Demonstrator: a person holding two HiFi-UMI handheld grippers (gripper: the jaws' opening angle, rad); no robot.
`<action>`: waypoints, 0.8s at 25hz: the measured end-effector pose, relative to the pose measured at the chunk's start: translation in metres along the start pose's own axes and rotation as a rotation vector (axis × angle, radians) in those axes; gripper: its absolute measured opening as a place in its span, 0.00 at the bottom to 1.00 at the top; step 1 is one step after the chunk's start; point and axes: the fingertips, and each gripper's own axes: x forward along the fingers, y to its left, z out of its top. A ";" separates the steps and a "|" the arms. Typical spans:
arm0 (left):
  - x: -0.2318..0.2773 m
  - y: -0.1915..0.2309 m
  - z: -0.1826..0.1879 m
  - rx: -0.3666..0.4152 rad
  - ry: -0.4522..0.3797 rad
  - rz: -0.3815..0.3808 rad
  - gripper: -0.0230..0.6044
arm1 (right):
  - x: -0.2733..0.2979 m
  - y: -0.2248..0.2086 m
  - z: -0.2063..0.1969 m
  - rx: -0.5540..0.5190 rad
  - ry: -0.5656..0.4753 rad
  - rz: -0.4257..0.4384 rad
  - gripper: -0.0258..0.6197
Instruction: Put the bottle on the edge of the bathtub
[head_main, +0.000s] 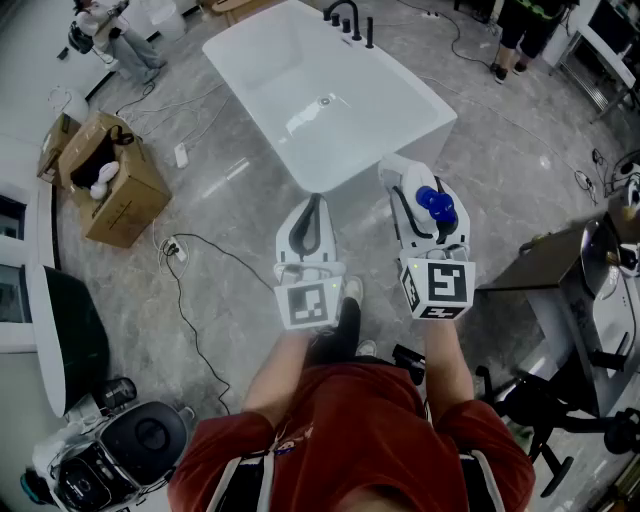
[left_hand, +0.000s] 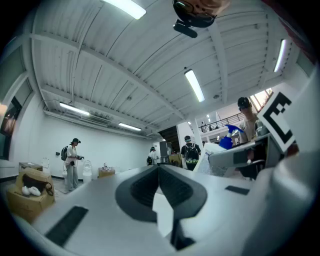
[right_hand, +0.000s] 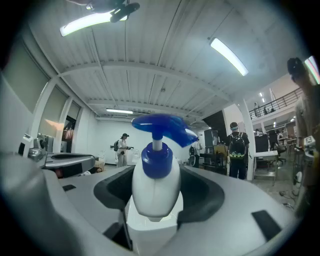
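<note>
Bottle (right_hand: 156, 190), white body, blue pump (gripped)

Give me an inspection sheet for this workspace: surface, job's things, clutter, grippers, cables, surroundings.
Surface: grey marbled floor; white bathtub, rim bare except a black faucet at the far end.
Job's things: white pump bottle with blue pump, not yet on the bathtub.
Clutter: open cardboard box left of the bathtub; dark equipment lower left.
Grippers: left gripper shut, empty; right gripper closed on the pump bottle.
Cables: black cable trailing across the floor.
Surroundings: people at the far corners; table to the right.
</note>
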 end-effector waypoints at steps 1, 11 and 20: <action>-0.016 -0.001 0.008 -0.009 -0.012 0.004 0.06 | -0.016 0.009 0.001 -0.005 0.003 0.005 0.46; -0.110 0.024 0.042 0.011 -0.069 -0.032 0.06 | -0.093 0.098 0.013 -0.015 0.009 -0.018 0.46; -0.132 0.060 0.043 -0.018 -0.081 -0.081 0.06 | -0.101 0.139 0.013 -0.025 0.022 -0.064 0.46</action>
